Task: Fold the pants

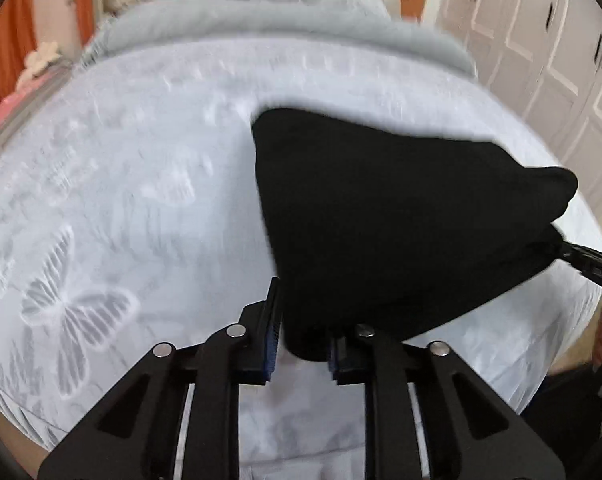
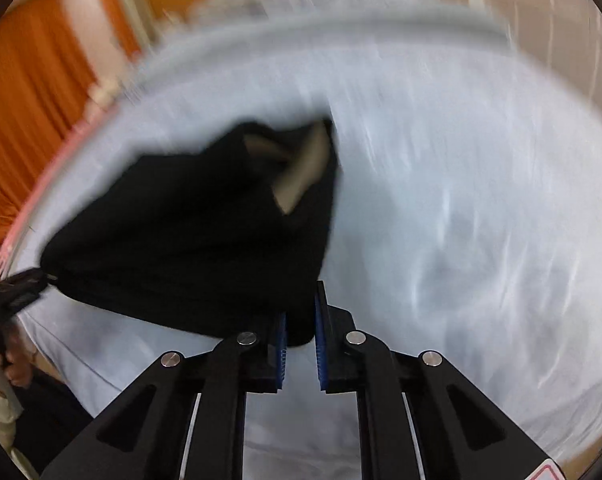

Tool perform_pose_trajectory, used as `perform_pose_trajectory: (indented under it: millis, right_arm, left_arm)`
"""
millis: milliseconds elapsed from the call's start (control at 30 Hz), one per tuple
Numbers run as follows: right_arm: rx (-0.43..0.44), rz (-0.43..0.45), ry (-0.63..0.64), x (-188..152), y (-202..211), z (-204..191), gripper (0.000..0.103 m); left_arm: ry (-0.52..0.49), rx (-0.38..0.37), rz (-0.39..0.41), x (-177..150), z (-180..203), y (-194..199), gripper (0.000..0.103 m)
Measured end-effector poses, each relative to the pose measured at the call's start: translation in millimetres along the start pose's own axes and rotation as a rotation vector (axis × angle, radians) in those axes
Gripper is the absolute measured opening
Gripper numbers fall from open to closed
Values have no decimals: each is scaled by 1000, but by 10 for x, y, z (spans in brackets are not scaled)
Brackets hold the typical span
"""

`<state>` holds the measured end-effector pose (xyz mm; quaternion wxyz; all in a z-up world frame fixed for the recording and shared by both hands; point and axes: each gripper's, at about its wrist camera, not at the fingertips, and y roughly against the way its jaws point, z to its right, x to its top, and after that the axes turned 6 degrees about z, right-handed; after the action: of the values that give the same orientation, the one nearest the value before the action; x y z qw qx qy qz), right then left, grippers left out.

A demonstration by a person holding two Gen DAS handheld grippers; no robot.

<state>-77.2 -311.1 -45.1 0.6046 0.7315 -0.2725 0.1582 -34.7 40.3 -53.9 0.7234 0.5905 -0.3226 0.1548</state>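
Left wrist view first: the left gripper has its two fingers pinching a corner of the black pants, with the cloth bunched between the blue pads. The pants are lifted and stretched out toward the right side of the bed, hanging as a dark folded sheet above the pale bedspread, which has a butterfly pattern near the left edge. At the far right of this view the right gripper holds the opposite corner of the pants; how its fingers sit isn't readable from here. A grey blanket lies across the far end of the bed, white wardrobe doors stand beyond the right edge, and an orange curtain hangs past the left edge.

Right wrist view, pretty blurry: the right gripper's fingers are nipped onto a corner of the pants, fabric squeezed between the blue pads. The pants stretch off to the left over the bed, with a tan lining patch showing at the far end. The left gripper shows at the left edge, holding the other corner.
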Motion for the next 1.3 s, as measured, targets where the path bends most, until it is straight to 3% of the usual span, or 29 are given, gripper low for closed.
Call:
perform_pose_trajectory:
  millis: [33,67,133,200,233,300,367,400,433,467,500,533,600,700,767,833,900,933,1000,1067,1100,1167,1267,1300]
  right_arm:
    - [8,-13,-16,-53,-83,39,11]
    - [7,-1,-3,-33,-48,22,12]
    - [-4,14,11,21,64,16,31]
    - [34,52,-36,61,276,80,32]
    - [46,90,-44,73,402,85,32]
    - [61,229,-45,133,718,50,32]
    - [115,325,-44,266,862,-41,21]
    - [120,334,-25,341,865,-95,8]
    - [115,335,9,416,828,-203,4]
    - [103,330,40,487,765,-307,4]
    - [103,310,70,571,644,-448,3]
    - [114,288,88,612,554,-548,2]
    - [136,242,121,725,325,-801,2]
    - [137,183,187,838,20,-1008,2]
    - [66,144,203,959,-236,-957,2]
    - [-72,68,156,1109,-598,-595,0]
    - [12,40,-68,1245,-691,-218,0]
    - [-24,50,-94,1286,-626,-208,0]
    - [-6,110,-9,1337,-443,-413,0]
    - [93,119,37,1338,-425,-598,0]
    - [88,82,74,1316,-573,-649,0]
    - [-27,16,104,1266,-858,-586,0]
    - [-12,77,-19,1217,-615,-442,0]
    - [14,104,17,1152,-425,-501,9]
  left_arm:
    - [-5,12,-73,-111,7,-172,21]
    - [-15,22,-71,-162,27,-210,21]
    - [-110,76,1,-150,177,-46,23]
    - [-138,98,64,-140,243,159,29]
    - [-126,71,91,-129,262,287,33]
    - [-94,26,130,-96,273,448,42]
    - [-60,-25,169,-5,258,556,55]
    - [-46,-39,199,58,277,594,59]
    - [-33,-65,238,126,302,661,59]
    - [-30,-98,285,194,332,751,60]
    - [-32,-107,312,238,324,809,68]
    - [-36,-96,347,294,362,842,82]
    - [-29,-49,379,385,403,738,90]
    - [-19,12,256,519,401,315,90]
    - [-6,86,123,551,349,-113,90]
    - [-8,141,24,500,264,-406,91]
    - [85,58,11,448,112,-477,91]
    - [107,52,6,418,76,-439,91]
    - [109,45,9,427,70,-386,91]
    - [92,65,24,441,100,-359,90]
    - [82,74,29,464,122,-372,90]
    - [56,75,37,462,202,-344,90]
    - [33,24,76,494,264,-187,90]
    - [24,26,90,492,269,-139,90]
